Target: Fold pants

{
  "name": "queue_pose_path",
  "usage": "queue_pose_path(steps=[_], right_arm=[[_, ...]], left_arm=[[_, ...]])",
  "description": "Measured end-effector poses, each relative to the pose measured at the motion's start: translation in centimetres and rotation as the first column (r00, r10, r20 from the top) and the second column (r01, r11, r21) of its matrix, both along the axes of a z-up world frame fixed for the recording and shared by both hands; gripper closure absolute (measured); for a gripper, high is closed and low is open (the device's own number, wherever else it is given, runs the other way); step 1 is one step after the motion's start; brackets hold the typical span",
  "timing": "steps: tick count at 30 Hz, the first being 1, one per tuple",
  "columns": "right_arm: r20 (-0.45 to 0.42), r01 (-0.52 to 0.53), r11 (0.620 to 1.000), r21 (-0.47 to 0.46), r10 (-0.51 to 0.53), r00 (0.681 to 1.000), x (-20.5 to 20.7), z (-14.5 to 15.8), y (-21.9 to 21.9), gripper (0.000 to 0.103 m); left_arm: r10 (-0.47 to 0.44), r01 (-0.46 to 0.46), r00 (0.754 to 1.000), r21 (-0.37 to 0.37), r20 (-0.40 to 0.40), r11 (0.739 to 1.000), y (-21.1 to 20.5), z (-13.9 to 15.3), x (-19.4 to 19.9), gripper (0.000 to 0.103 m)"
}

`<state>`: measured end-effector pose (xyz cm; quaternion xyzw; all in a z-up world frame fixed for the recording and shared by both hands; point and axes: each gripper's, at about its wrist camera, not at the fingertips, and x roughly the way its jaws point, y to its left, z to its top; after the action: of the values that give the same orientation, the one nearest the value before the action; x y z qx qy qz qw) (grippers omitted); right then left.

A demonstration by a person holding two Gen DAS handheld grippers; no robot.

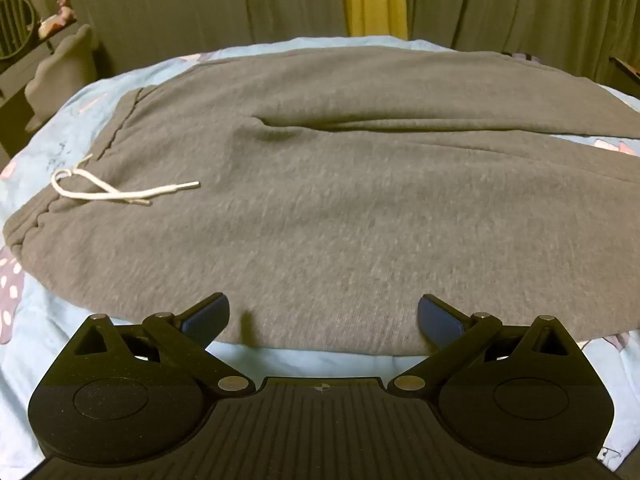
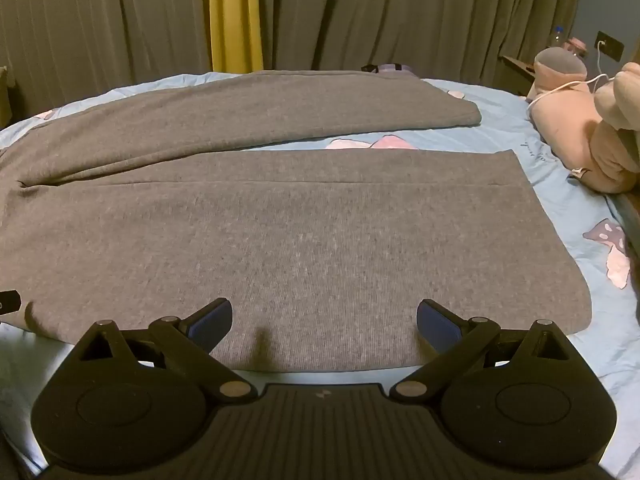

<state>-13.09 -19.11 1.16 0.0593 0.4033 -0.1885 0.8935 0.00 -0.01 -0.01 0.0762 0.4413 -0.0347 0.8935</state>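
Both the left tongs [image 1: 323,316] and right tongs [image 2: 324,318] hung spread over flat grey fleece sweatpants [image 1: 320,200] on the light-blue bed [image 1: 48,128].

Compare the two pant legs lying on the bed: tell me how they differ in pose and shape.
The near leg lies flat and straight with a square-cut hem on its right; the far leg angles away from it, so a wedge of blue bedsheet shows between them. The near leg looks smooth, while the far leg carries a long fold along its lower edge. Both are the same grey knit and meet at the crotch on the left.
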Motion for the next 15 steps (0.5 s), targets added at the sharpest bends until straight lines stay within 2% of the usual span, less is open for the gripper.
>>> queue_pose_path(steps=[15], right_arm=[[0.000, 0.000, 1.000, -0.002, 0.000, 1.000, 0.00, 0.14, 0.03, 0.004]], left_arm=[[-0.002, 0.002, 1.000, -0.001, 0.000, 1.000, -0.01, -0.01, -0.02, 0.000]])
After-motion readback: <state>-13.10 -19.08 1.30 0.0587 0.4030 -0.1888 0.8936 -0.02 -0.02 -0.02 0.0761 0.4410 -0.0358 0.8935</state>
